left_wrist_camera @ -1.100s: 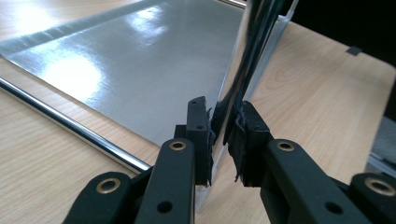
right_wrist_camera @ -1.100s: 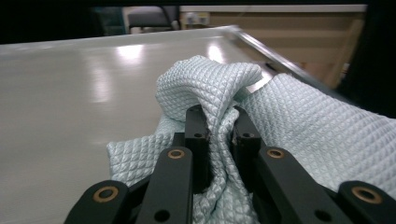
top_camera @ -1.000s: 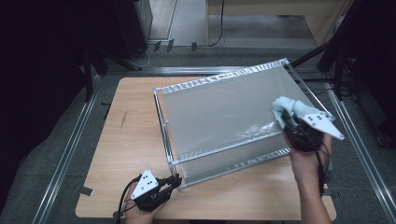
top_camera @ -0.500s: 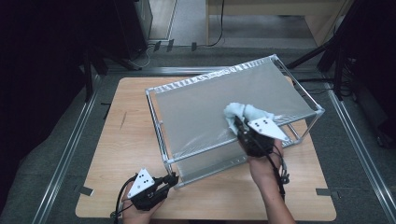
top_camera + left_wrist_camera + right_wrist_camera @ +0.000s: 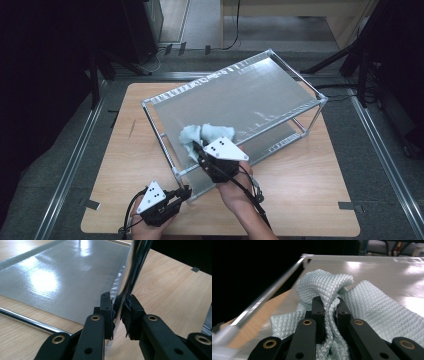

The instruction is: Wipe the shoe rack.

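- No words, labels, brand names or numbers could be read anywhere in the pictures.
- The white three-cornered plate (image 5: 226, 149) near the middle of the high view had only small black dots on it, no letters.
- The second white plate (image 5: 152, 195) at the lower left of that view also had just black dots.

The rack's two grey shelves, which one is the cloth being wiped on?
The upper shelf: the light blue cloth pinched in the right tongs lies on it near its front left corner. The lower shelf sits beneath, at table level.
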{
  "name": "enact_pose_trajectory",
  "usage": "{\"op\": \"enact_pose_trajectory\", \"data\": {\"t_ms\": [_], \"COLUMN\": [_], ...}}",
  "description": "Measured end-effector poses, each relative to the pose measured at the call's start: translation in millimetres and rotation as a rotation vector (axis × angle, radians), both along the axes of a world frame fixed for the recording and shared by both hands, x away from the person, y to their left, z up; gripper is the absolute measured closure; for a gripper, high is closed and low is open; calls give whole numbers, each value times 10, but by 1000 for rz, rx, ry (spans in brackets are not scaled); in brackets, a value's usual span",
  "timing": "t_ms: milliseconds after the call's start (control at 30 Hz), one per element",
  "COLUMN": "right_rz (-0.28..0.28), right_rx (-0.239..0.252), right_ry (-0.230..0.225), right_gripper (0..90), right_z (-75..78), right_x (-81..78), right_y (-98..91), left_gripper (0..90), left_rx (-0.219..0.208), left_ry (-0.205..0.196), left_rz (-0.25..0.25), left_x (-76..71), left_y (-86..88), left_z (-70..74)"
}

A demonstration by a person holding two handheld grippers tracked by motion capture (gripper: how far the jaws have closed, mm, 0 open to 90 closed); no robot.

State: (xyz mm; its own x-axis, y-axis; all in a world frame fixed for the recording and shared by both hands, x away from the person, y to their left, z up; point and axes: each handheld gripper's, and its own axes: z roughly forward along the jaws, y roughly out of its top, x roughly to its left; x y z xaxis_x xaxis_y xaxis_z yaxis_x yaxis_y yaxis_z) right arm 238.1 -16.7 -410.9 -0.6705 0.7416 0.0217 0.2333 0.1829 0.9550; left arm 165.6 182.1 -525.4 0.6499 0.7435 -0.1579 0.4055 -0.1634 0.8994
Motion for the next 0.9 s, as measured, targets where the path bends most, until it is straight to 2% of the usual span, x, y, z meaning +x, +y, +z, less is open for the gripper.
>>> {"op": "enact_pose_trajectory", "data": {"t_ms": [67, 133, 200, 267, 300, 333, 467, 567, 700, 800, 900], "right_rz": [27, 15, -55, -106, -153, -176, -328, -395, -428, -464, -479], "right_rx": [-35, -40, -51, -32, -20, -10, 6, 10, 30, 34, -4], "right_ry": [-19, -10, -12, 4, 8, 10, 31, 19, -6, -13, 5], "right_gripper": [820, 820, 820, 820, 820, 820, 818, 817, 814, 810, 808], "right_z": [34, 59, 68, 70, 75, 80, 161, 215, 159, 14, -240], "right_x": [-5, 59, 185, 309, 390, 435, 557, 528, 381, 237, 135], "right_y": [-17, -119, -345, -593, -783, -902, -1478, -1792, -2067, -2201, -2263], "left_gripper": [792, 792, 791, 790, 790, 791, 791, 791, 792, 791, 788], "left_rx": [-6, -12, -13, -10, -12, -12, -11, -11, -10, -14, -21], "left_ry": [-2, -5, -4, -7, -8, -9, -15, -16, -21, -21, -16], "left_rz": [-1, 6, 2, 3, 5, 7, 38, 63, 90, 114, 138], "left_x": [5, 13, 18, 24, 25, 28, 64, 120, 188, 227, 256], "left_y": [-4, 0, 15, 22, 20, 18, 41, 91, 122, 160, 212], "left_z": [-8, -13, -16, -18, -19, -20, -23, -23, -27, -31, -35]}}
